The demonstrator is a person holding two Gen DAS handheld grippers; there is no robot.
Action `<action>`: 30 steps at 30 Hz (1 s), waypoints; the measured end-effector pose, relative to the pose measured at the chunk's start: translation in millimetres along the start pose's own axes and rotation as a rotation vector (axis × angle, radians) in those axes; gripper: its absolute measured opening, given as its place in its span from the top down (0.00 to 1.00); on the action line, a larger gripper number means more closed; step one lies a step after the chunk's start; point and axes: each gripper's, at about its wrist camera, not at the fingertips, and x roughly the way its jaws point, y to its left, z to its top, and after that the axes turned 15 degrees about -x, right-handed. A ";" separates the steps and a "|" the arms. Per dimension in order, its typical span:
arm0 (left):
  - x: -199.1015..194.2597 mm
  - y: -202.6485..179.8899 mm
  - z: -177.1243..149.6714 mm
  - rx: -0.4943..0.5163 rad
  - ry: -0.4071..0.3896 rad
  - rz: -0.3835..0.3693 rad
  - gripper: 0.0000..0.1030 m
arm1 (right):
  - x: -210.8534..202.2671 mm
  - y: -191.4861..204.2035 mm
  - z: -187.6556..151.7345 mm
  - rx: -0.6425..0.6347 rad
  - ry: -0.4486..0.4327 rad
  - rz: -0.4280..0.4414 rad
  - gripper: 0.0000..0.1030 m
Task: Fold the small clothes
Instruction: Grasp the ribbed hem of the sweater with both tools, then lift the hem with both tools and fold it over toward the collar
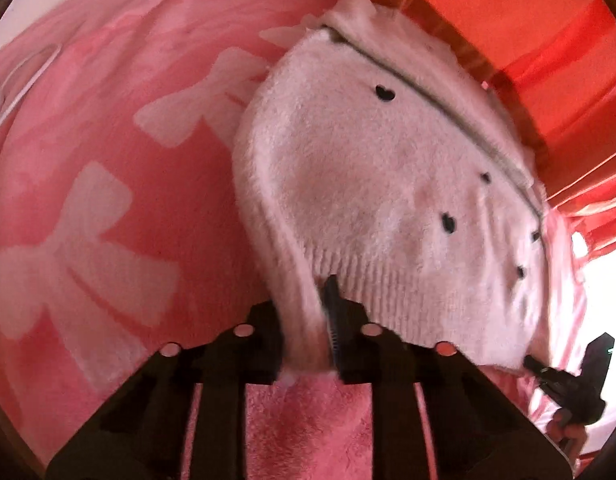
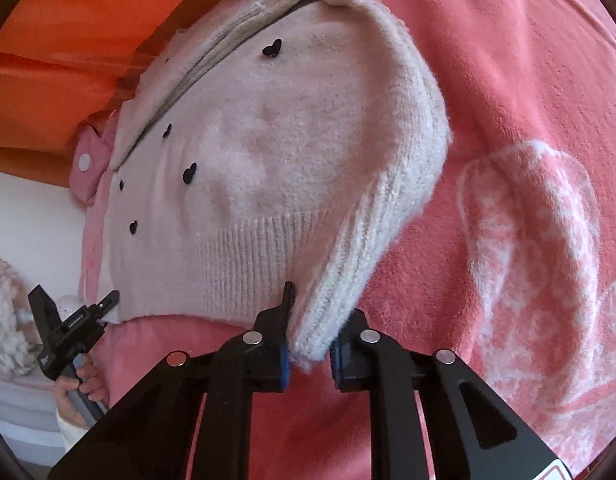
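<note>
Small pale pink cardigan (image 2: pixel 276 152) with black heart buttons (image 2: pixel 272 47) lies on the pink bow-print blanket (image 2: pixel 527 120), collar end toward the blanket's far edge by the orange curtain (image 2: pixel 68 20), ribbed hem at the near side. Left gripper (image 1: pixel 308 332) is clenched on a sleeve cuff (image 1: pixel 304 336) at the hem; the fabric is pinched between both pads. Right gripper (image 2: pixel 309 344) has the other cuff (image 2: pixel 308 348) sitting between its blue pads (image 2: pixel 284 360), but a gap shows on the right pad side, so I read it as only partly closed, not a firm pinch yet. In each wrist view the opposite gripper shows at the far hem corner. Step looks like folding both sleeves in across the body. Risks: the right cuff could slip out on the lift if the jaws don't close fully. The knit is fluffy and stretchy, so pulling the two sleeves unevenly would skew the body or drag it across the blanket. The plush blanket grips the knit, so the hem may bunch underneath. The front placket is already gaping near the collar and could open further.
</note>
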 end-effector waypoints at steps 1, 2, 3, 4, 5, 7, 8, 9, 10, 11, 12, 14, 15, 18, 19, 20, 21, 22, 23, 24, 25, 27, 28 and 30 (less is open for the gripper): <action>-2.9 2.4 -1.0 -0.007 -0.008 -0.013 0.88 | 1.9 3.8 1.8 -0.012 0.010 -0.022 0.87; -3.5 2.1 -3.4 -0.020 -0.010 -0.027 0.88 | 3.9 7.8 3.4 -0.022 0.018 -0.041 0.87; -3.5 5.3 -2.4 -0.040 -0.005 -0.047 0.88 | 5.4 11.0 5.1 -0.034 0.024 -0.059 0.87; -2.8 11.0 -1.0 -0.071 0.006 -0.068 0.88 | 6.8 14.2 6.4 -0.051 0.032 -0.081 0.87; 0.2 12.7 0.5 -0.092 0.020 -0.080 0.88 | 8.6 16.8 7.7 -0.059 0.038 -0.094 0.87; 4.8 20.1 1.9 -0.141 0.044 -0.105 0.87 | 11.1 16.8 9.1 -0.065 0.051 -0.110 0.86; 5.8 20.1 1.3 -0.147 0.046 -0.110 0.87 | 12.3 17.5 10.1 -0.060 0.054 -0.113 0.86; 5.4 19.1 0.2 -0.147 0.044 -0.109 0.87 | 12.8 17.5 10.8 -0.054 0.054 -0.114 0.84; 5.0 17.9 -0.6 -0.143 0.039 -0.106 0.87 | 13.6 18.4 11.8 -0.048 0.054 -0.117 0.84; 4.9 17.3 -1.7 -0.137 0.036 -0.103 0.86 | 14.2 19.5 12.6 -0.047 0.055 -0.121 0.83; 4.7 16.5 -2.4 -0.129 0.033 -0.098 0.85 | 14.1 19.6 12.4 -0.048 0.055 -0.124 0.83; 5.5 15.6 -1.6 -0.120 0.033 -0.093 0.83 | 14.3 20.2 12.6 -0.051 0.052 -0.130 0.83; 5.8 16.0 -0.8 -0.120 0.035 -0.098 0.83 | 13.9 20.5 12.2 -0.044 0.050 -0.126 0.82; 6.2 19.9 2.2 -0.132 0.046 -0.123 0.88 | 11.9 15.9 12.0 -0.020 0.022 -0.108 0.88; 4.7 21.0 3.1 -0.135 0.049 -0.143 0.92 | 6.0 13.6 10.4 -0.017 -0.012 -0.101 0.88; 1.8 20.5 2.9 -0.132 0.042 -0.152 0.92 | -2.0 15.4 8.8 -0.022 -0.060 -0.095 0.89; -3.9 19.1 2.1 -0.121 0.028 -0.157 0.93 | -9.7 17.0 6.9 -0.030 -0.100 -0.088 0.90; -8.4 17.1 0.8 -0.107 0.015 -0.160 0.93 | -22.4 22.1 2.6 -0.046 -0.157 -0.076 0.90; -19.3 12.5 -2.6 -0.075 -0.009 -0.167 0.93 | -31.0 26.9 -1.3 -0.061 -0.188 -0.070 0.91; -31.3 8.6 -8.0 -0.047 -0.028 -0.173 0.94 | -40.0 31.9 -6.3 -0.077 -0.215 -0.065 0.91; -42.8 6.0 -14.6 -0.021 -0.041 -0.182 0.94 | -50.0 36.3 -12.3 -0.098 -0.240 -0.055 0.91; -61.3 5.3 -23.5 -0.007 -0.050 -0.205 0.94 | -68.7 40.7 -24.7 -0.128 -0.281 -0.049 0.93; -75.9 5.7 -30.5 -0.001 -0.060 -0.227 0.94 | -79.6 40.3 -32.9 -0.133 -0.304 -0.047 0.93; -97.4 7.2 -42.0 0.022 -0.088 -0.230 0.94 | -94.1 35.0 -45.7 -0.133 -0.323 -0.035 0.94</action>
